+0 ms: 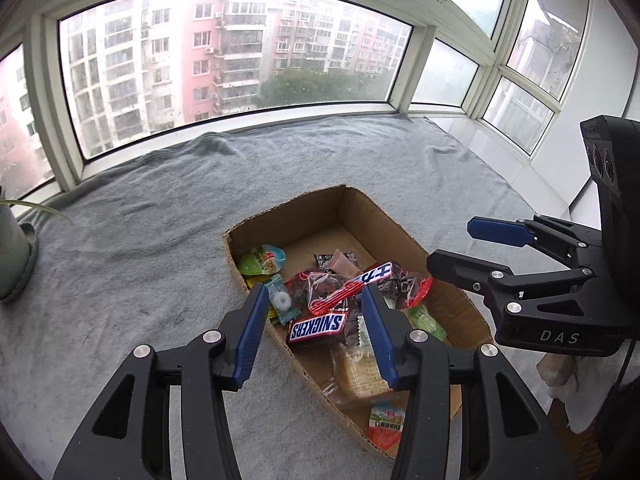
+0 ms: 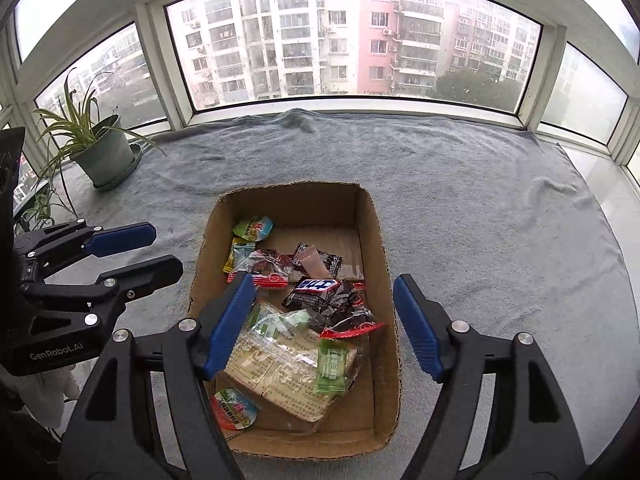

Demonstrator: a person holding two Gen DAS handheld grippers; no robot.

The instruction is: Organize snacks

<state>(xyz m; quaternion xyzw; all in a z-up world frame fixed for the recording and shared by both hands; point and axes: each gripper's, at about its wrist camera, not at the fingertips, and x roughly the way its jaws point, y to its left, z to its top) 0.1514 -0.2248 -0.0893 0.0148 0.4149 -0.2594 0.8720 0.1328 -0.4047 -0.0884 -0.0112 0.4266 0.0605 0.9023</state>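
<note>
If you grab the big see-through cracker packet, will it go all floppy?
The cracker packet probably stays fairly stiff in the middle, since flat crackers show inside. Its clear wrapper looks crinkly and loose, so the ends likely flop and may slip.

Soft overcast daylight from window [image 2: 352,40]; sharp focus, fisheye bending, dark vignetted corners.

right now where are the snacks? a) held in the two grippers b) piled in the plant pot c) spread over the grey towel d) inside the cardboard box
d: the snickers bar and the other wrapped snacks lie inside the cardboard box, while the left gripper and right gripper hover open and empty above it.
</note>
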